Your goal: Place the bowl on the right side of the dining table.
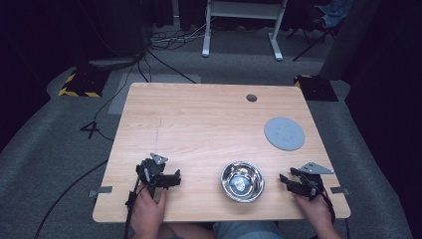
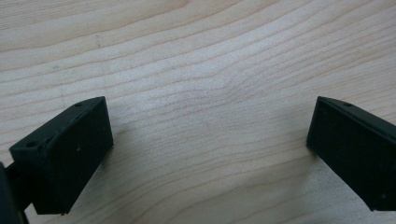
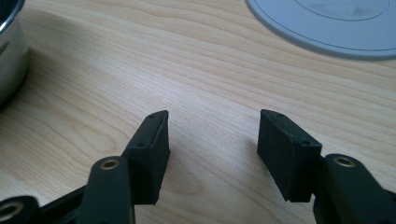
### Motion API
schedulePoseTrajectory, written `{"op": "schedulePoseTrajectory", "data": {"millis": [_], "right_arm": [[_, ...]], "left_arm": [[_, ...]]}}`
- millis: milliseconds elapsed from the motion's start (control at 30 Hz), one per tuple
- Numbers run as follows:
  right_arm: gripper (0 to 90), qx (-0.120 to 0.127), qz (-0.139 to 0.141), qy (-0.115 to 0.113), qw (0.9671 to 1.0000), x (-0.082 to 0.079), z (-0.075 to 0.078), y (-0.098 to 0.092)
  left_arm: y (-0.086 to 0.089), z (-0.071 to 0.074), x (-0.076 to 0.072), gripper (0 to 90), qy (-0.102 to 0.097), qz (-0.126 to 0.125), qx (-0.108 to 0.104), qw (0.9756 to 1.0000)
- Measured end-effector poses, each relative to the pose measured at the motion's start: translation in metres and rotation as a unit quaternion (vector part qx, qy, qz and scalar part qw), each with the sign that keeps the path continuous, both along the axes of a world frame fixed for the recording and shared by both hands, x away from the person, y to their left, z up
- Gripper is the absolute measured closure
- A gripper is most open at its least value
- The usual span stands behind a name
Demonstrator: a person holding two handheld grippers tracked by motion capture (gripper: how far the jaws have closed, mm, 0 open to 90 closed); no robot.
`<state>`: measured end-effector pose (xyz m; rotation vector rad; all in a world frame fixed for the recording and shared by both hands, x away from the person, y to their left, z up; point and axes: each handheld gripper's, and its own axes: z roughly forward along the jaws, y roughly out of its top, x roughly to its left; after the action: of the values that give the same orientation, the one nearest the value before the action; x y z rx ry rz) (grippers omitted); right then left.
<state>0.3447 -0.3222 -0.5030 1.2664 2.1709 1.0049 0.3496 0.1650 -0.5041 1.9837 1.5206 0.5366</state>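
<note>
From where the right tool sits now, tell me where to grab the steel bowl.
Grip the steel bowl by its thin rim on the side facing the right tool, one jaw inside, one outside. It stands upright and open-topped, probably too wide to span, and the tool's open jaws already point toward it.

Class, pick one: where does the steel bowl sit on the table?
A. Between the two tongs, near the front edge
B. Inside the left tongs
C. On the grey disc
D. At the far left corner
A: the steel bowl sits between the left tongs and right tongs, apart from the grey disc.
</note>
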Motion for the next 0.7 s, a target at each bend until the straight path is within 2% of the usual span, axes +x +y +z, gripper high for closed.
{"op": "schedulePoseTrajectory", "data": {"millis": [233,667,700], "right_arm": [[41.1,-0.003,0.001,0.008,1.0,0.0012,0.0013,0.0013],[45.7,-0.021,0.014,0.027,0.9993,0.0026,0.0078,0.0014],[45.7,-0.014,0.013,0.026,0.9995,0.0019,0.0094,0.0026]], "left_arm": [[0.0,0.0,0.0,0.4,0.0,0.0,0.0,1.0],[0.0,0.0,0.0,0.4,0.0,0.0,0.0,1.0],[0.0,0.0,0.0,0.5,0.0,0.0,0.0,1.0]]}}
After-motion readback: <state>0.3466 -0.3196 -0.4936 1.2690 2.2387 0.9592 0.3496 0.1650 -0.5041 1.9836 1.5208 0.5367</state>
